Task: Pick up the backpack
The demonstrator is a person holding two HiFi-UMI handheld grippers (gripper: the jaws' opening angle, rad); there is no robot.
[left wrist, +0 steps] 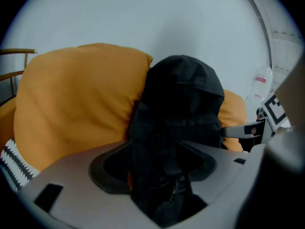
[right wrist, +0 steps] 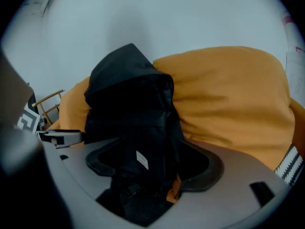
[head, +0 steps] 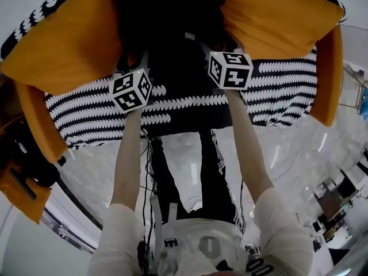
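A black backpack (head: 167, 27) stands upright on a sofa, wedged between two orange cushions (head: 63, 45). My left gripper (head: 137, 69) and right gripper (head: 225, 49) reach into its lower front side by side, their fingertips lost in the dark fabric. In the left gripper view the backpack (left wrist: 183, 104) fills the gap of the left gripper (left wrist: 159, 175), whose jaws are shut on straps and fabric. In the right gripper view the right gripper (right wrist: 147, 171) is shut on the backpack (right wrist: 128, 104), with a small white label (right wrist: 141, 160) showing between the jaws.
The sofa seat (head: 86, 114) is black-and-white patterned, with orange arm bolsters (head: 330, 73) at both ends. A white wall (left wrist: 143, 23) rises behind the cushions. The person's legs stand on a glossy pale floor (head: 287, 148). A wooden rail (left wrist: 14, 51) shows at the left.
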